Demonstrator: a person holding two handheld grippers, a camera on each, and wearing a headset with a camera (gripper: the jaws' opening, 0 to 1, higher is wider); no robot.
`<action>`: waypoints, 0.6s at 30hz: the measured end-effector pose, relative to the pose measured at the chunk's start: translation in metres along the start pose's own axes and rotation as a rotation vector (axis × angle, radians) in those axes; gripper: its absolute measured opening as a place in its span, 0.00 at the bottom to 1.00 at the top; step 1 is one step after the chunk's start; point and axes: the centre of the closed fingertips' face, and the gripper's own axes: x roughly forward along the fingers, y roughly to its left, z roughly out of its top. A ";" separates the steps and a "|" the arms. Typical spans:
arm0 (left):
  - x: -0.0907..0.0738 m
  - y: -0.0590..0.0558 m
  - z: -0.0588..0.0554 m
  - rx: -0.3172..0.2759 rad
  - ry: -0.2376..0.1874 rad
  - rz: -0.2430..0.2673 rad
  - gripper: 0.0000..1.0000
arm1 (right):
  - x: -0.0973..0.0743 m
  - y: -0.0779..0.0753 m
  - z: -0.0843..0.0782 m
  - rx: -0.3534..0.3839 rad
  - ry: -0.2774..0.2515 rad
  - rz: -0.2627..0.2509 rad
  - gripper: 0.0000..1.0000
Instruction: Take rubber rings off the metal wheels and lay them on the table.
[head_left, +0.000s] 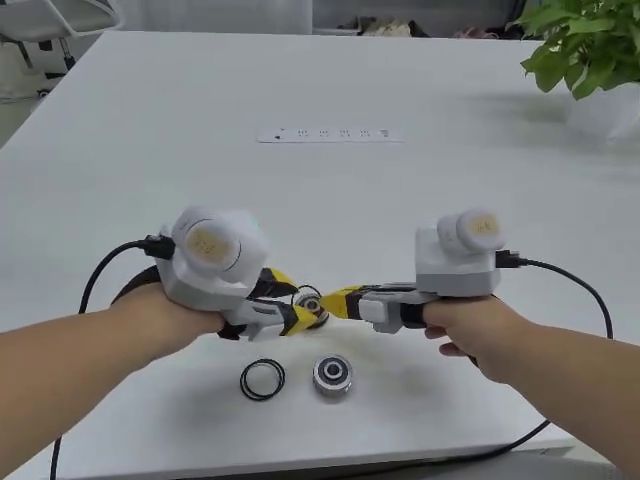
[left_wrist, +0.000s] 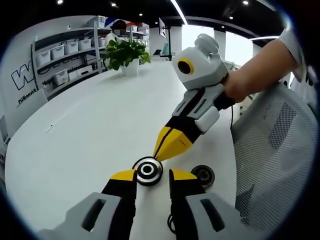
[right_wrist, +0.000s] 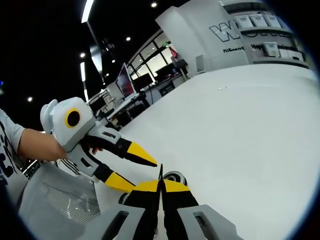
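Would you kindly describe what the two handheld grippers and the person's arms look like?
The left gripper and right gripper match: light grey bodies, black jaws with pointed yellow tips. A black cable trails from each. The forearms are bare; a white sleeve with dark print covers the upper arm.

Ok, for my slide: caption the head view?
Left tool and right tool meet at a metal wheel; rubber ring and second wheel lie on the table.

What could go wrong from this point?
The left gripper holds the wheel by its jaw tips alone, so a pull from the right gripper at the rim could tug it free. A dropped wheel might roll into the loose rubber rings and the second wheel lying close by on the table.
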 end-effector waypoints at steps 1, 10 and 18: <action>-0.002 -0.001 0.001 -0.001 -0.003 -0.001 0.24 | -0.001 0.002 0.001 0.001 -0.002 0.004 0.00; -0.022 -0.007 0.005 -0.019 -0.047 -0.004 0.34 | -0.002 0.014 0.002 -0.002 -0.006 0.034 0.00; -0.041 -0.016 -0.002 -0.006 -0.047 -0.015 0.43 | -0.003 0.026 0.005 -0.007 -0.010 0.061 0.00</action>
